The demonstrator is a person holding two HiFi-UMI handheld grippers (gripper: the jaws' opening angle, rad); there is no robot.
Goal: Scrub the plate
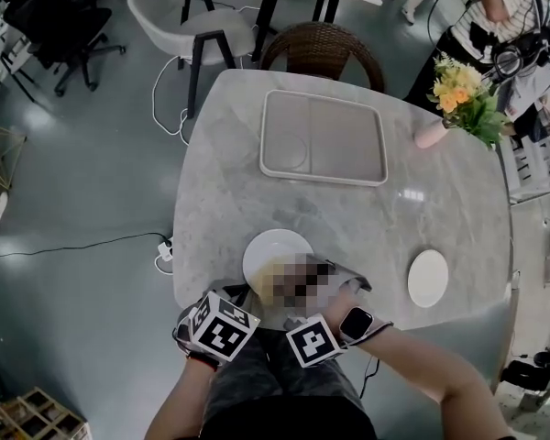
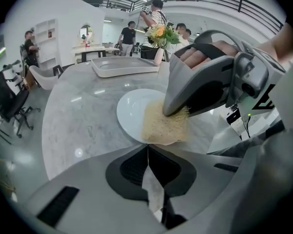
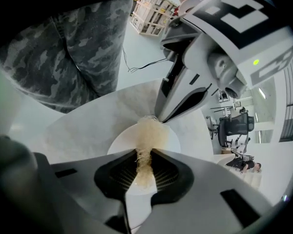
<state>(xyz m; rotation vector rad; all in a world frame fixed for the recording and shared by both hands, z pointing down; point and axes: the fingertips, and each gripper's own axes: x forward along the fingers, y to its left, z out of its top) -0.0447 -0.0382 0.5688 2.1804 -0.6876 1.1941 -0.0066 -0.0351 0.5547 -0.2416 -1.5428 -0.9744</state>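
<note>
The white plate (image 1: 270, 246) sat right at the near edge of the marble table (image 1: 220, 200), pretty much under the person's hands. The left gripper (image 2: 148, 146) had its jaws squeezed fully together on the plate's near rim, and you could see a thin white sliver of that rim pinched between them. Looked like a solid pinch, with the plate lying flat on the table.

The right gripper (image 3: 142, 154) was clamped on a straw-coloured fibrous scrubber (image 3: 149, 133). The jaws were closed tight on the bundle, with loose strands spilling out past the tips. The scrubber was the only thing on the plate, pressed down on the half nearest the right gripper and reaching about to the rim where the left jaws were. The two grippers' tips were very close to each other, almost touching over the plate.

Other stuff on the table: a big pale rectangular tray (image 1: 339, 140) on the far side, well apart from the plate, with a round recess moulded into its left end. A pinkish vase (image 1: 431, 134) at the far right corner held a bunch of yellow and orange flowers (image 1: 463, 94). A smaller white plate (image 1: 428, 278) sat near the right edge.
</note>
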